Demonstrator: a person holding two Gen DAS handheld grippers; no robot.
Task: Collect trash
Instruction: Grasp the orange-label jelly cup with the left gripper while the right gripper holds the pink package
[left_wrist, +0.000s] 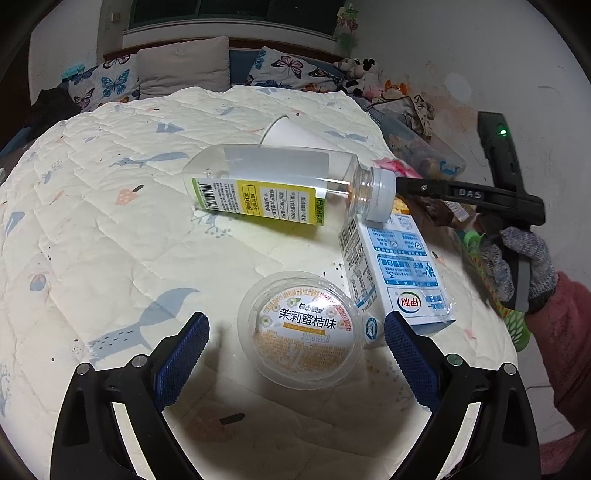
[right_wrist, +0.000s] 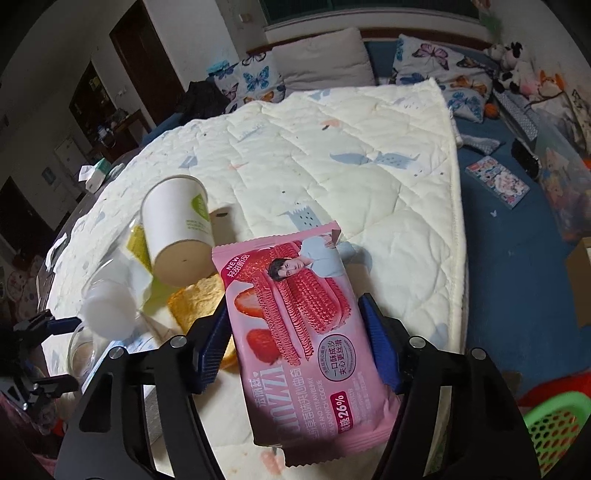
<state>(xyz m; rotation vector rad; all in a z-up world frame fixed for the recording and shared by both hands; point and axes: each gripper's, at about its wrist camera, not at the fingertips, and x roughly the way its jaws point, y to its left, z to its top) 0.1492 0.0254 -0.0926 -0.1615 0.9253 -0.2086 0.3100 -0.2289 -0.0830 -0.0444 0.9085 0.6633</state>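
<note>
Item: my right tongs (right_wrist: 293, 343) pinching the pink cookie packet (right_wrist: 295, 325) by its edges, lifted over the quilt (right_wrist: 369, 177). Risk: slick film slipping out.
Item: my left tongs (left_wrist: 295, 347) spread around the clear lidded cup (left_wrist: 301, 328), resting on the quilt. Risk: nudging the bottle (left_wrist: 280, 184) or carton (left_wrist: 399, 273).

Bare quilt (left_wrist: 110, 229) left, bottle (left_wrist: 273, 184), carton (left_wrist: 391, 273) crowding right, cup (left_wrist: 291, 134) behind.

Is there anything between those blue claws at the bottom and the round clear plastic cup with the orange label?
Nothing visible. The left gripper is open with the jelly cup right between its fingers; the milk carton only sits close by on the cup's right.
</note>
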